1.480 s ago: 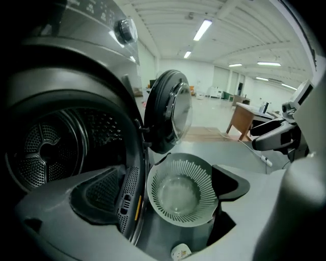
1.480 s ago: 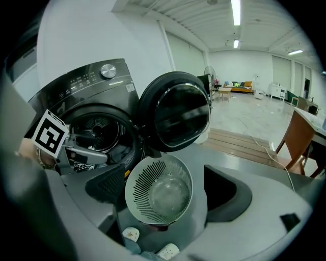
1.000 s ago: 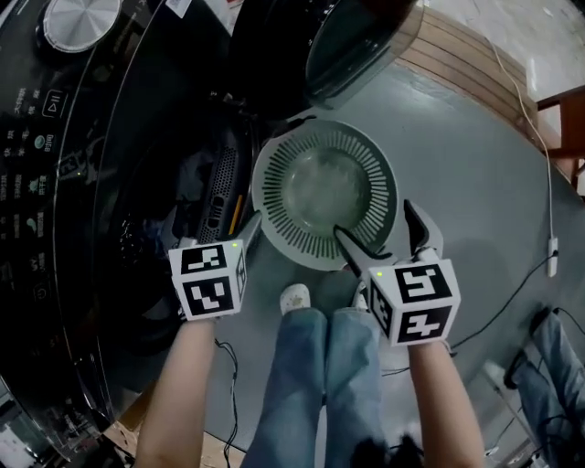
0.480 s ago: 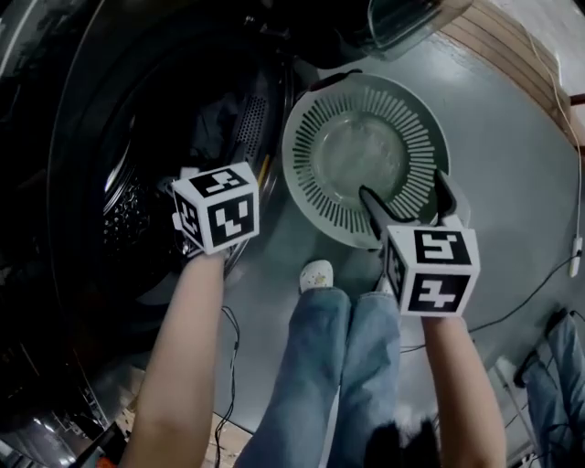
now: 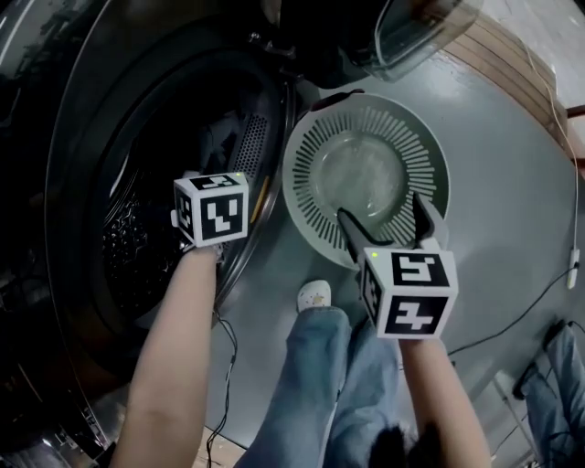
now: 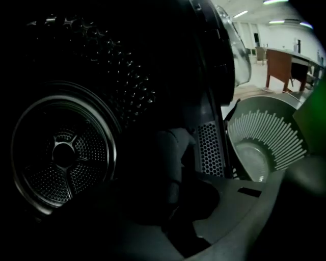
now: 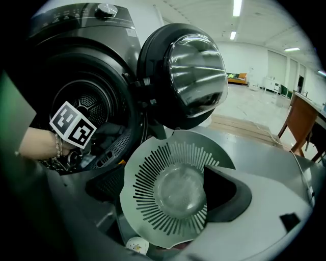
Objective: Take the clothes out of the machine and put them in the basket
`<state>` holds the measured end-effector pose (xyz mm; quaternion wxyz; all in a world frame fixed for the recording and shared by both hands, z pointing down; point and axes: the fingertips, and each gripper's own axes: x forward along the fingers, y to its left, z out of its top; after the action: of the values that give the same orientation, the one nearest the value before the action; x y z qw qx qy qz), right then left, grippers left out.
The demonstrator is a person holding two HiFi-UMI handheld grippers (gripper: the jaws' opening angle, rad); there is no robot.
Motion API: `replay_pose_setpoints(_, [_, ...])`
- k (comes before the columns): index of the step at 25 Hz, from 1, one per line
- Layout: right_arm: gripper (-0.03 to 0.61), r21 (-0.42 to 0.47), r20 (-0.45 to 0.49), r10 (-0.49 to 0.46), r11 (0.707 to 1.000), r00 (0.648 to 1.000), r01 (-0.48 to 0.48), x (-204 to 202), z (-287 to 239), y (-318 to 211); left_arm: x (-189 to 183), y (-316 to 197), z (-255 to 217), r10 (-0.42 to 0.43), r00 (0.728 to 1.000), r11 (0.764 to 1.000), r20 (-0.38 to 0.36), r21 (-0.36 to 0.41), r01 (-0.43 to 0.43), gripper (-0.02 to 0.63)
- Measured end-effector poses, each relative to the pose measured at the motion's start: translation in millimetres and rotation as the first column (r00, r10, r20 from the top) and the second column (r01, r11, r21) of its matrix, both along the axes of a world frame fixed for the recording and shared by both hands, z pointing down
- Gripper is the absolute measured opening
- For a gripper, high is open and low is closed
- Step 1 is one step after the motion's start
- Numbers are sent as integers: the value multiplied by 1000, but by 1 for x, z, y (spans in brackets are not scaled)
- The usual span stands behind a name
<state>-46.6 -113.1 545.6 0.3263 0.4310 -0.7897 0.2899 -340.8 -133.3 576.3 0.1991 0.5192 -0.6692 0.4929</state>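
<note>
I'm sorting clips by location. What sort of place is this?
Probably a big open hall set up for laundry, not a home: a front-loading washing machine and slotted basket on a grey floor, ceiling strip lights and a wooden desk beyond.

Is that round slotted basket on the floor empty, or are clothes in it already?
Empty. The basket shows only its bare bottom and slotted wall in the head view; no cloth lies inside.

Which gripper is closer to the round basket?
Right. The right gripper hangs over the basket's near rim, fingers open. The left gripper is inside the washing machine's opening, beside the basket; its fingers have just been closing around dark clothes.
</note>
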Motion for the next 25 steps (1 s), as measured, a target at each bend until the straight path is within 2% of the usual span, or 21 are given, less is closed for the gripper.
replay_pose_setpoints(5, [473, -11, -12, -12, 1000, 1000, 12, 8, 1, 9, 28, 2, -12, 83, 996, 996, -36, 19, -82, 46])
replay_pose_setpoints(12, [472, -17, -25, 23, 1000, 999, -24, 35, -10, 10, 92, 16, -32, 134, 970, 991, -204, 17, -133, 46])
replay_pose_setpoints(19, [471, -5, -40, 61, 998, 997, -62, 73, -24, 5, 164, 16, -53, 226, 912, 973, -341, 37, -227, 46])
replay_pose_setpoints(22, [471, -8, -47, 91, 996, 995, -92, 92, -24, 3, 195, 12, -59, 261, 879, 964, -400, 56, -260, 46])
replay_pose_setpoints(25, [471, -15, -46, 125, 992, 991, -126, 109, -24, 2, 234, 10, -66, 318, 836, 944, -447, 71, -321, 46])
